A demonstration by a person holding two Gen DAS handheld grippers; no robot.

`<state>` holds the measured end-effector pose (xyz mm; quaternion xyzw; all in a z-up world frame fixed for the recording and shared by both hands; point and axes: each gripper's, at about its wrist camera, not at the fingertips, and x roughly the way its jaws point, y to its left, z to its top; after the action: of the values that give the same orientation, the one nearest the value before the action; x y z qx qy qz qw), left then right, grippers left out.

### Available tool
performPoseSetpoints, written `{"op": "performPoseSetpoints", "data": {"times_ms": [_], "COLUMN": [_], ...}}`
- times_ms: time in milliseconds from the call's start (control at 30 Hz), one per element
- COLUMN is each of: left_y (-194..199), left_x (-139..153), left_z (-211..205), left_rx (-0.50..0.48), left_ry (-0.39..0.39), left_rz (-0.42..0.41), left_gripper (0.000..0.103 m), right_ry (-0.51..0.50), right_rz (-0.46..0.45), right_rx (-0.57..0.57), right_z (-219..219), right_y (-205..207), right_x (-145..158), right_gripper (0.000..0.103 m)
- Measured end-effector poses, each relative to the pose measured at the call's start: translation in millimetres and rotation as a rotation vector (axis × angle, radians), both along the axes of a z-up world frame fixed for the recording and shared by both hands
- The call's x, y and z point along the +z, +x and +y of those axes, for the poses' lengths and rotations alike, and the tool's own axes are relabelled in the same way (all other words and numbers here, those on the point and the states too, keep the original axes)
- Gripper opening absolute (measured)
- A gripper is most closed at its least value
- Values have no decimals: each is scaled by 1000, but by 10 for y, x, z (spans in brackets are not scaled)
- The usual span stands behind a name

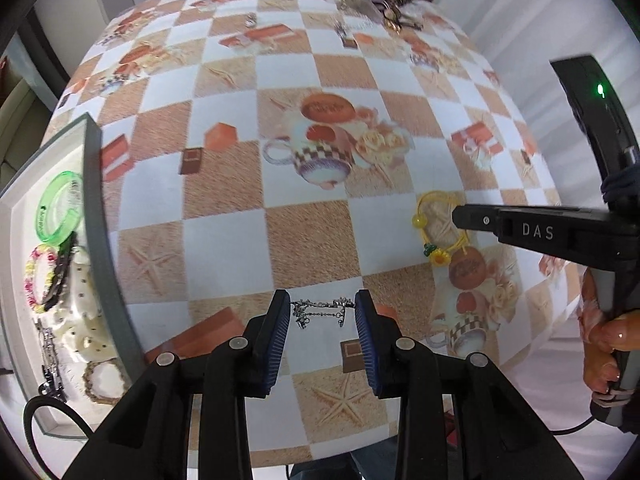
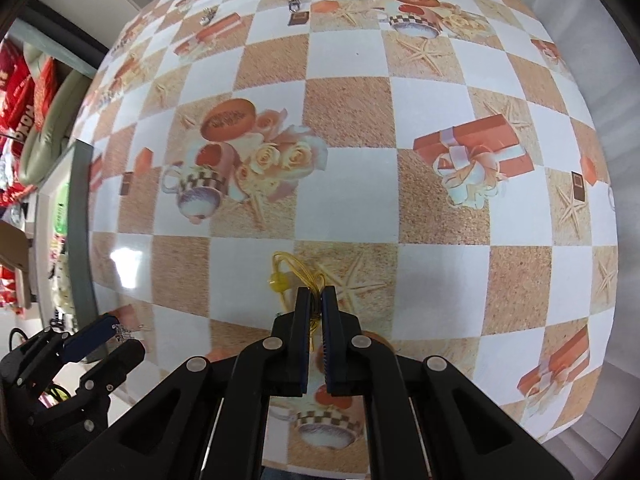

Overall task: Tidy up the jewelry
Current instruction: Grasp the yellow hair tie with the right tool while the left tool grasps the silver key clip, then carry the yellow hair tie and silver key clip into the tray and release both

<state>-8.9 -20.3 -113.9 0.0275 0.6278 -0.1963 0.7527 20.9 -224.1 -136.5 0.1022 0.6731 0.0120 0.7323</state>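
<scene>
Checkered tablecloth (image 1: 320, 80) fills your view, the tray (image 1: 96, 216) of bracelets at left, your left gripper (image 1: 322, 312) pinching the silver chain (image 1: 320, 310) at bottom centre, your right gripper (image 2: 316, 300) pressed on the yellow cord bracelet (image 2: 288, 272).

A: Count, hand-held grippers? 
B: Two: left hand-held gripper (image 1: 322, 312), right hand-held gripper (image 2: 316, 300).

A: Trays? 
B: One grey tray (image 1: 102, 216).

A: Loose pieces near the grippers? 
B: Two: one silver chain (image 1: 320, 312), one yellow cord bracelet (image 1: 438, 236).

A: Far edge of the desk (image 1: 312, 216)? 
B: One jewelry heap (image 1: 384, 4); its pieces can't be counted.
</scene>
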Motion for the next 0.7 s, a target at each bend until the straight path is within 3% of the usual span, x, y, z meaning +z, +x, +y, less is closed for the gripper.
{"op": "performPoseSetpoints", "data": {"times_ms": [700], "left_y": [266], "left_x": [665], "left_z": [477], "left_rx": [113], "left_ry": [-7], "left_rz": [-71], "left_gripper": [38], "right_ry": [107], "right_rz": [-31], "right_rx": [45], "right_z": [311], "right_y": [239], "right_x": [505], "right_gripper": [6]}}
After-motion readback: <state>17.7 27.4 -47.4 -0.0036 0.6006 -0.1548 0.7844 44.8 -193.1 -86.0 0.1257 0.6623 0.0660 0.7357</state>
